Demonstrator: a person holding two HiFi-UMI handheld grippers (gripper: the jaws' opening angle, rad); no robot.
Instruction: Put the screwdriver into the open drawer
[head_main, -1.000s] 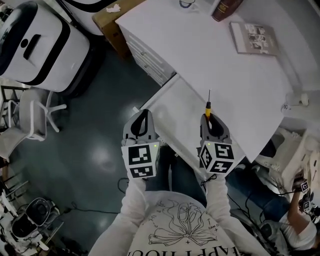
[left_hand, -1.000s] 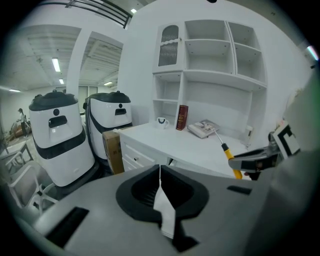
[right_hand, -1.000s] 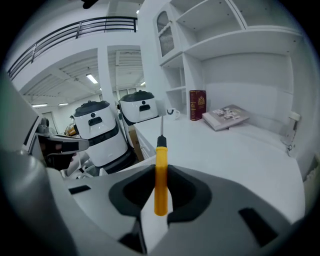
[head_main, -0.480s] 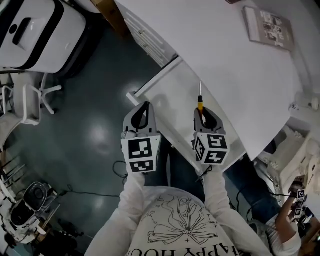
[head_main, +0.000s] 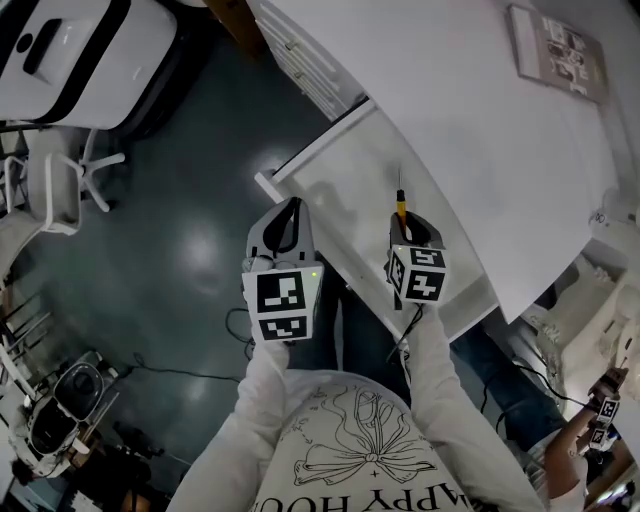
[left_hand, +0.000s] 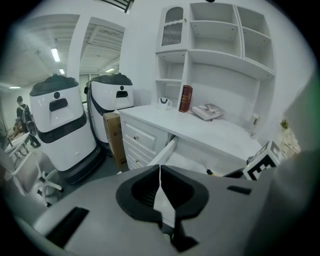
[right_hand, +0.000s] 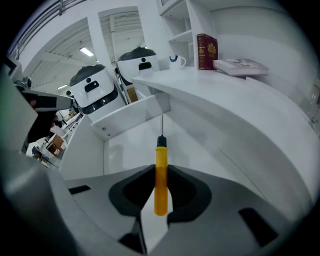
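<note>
Item one, your right gripper (right_hand: 161, 173): the jaws are clamped on the yellow handle of the screwdriver (right_hand: 160, 159), with a pad pressing it from each side. The black collar and thin metal shaft stick out past the jaw tips and point down into the open drawer (head_main: 350, 170). The tool hangs over the drawer's bare white bottom, near its front edge. Item two, your left gripper (head_main: 285, 218): the jaws are closed tip to tip with nothing between them. It sits outside the drawer, just off the front left corner, above the dark floor (head_main: 190, 270). Item three, the white desk (head_main: 450, 90): the drawer stands pulled out from under its edge. On the desk top, well beyond the drawer, are a flat book (head_main: 557, 45), an upright red book (right_hand: 207, 51) and a mug (right_hand: 176, 61). Item four, two white machines (left_hand: 60, 125): on the floor, well apart from the drawer's left side.
</note>
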